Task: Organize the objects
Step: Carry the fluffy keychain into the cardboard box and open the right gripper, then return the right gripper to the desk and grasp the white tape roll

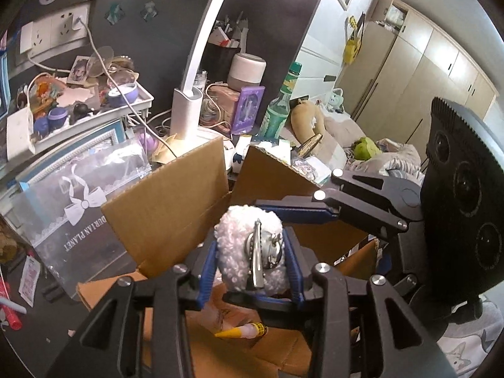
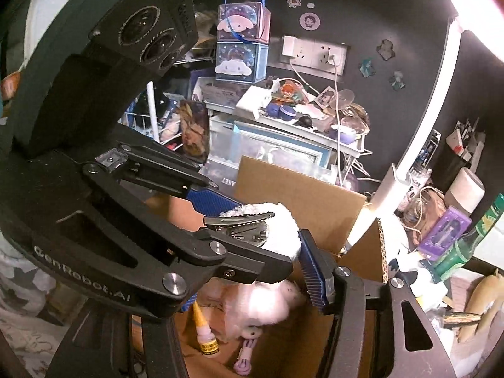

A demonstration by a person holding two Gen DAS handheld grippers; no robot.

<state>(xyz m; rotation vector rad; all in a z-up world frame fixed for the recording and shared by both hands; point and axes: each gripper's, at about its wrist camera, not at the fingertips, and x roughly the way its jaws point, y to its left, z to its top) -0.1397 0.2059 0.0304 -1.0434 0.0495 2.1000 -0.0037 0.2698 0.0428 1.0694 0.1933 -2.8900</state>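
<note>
The left gripper point(image 1: 252, 252) holds a fluffy white hair clip point(image 1: 252, 249) between its blue pads, metal clasp facing the camera, just above the open cardboard box point(image 1: 163, 208). The right gripper point(image 2: 267, 239) reaches in from the side, and its blue pads bracket the same clip; they lie close against the fluff, though from these angles I cannot tell whether they actually press on it. Inside the box, below the clip, lie a small glue bottle point(image 2: 206, 337) with a yellow nozzle and a pale pink plush toy point(image 2: 267, 308). The main risk is the shared hold: if both grippers pull or twist at once, the soft fluff could slip out, or the clasp could snag on a pad and flick the clip aside. Let go too soon, it would likely fall into the box anyway, but a sideways nudge could send it over the raised flap onto the crowded desk. The lamp point(image 1: 189, 110) stands just behind the box, within reach of a careless swing.
</note>
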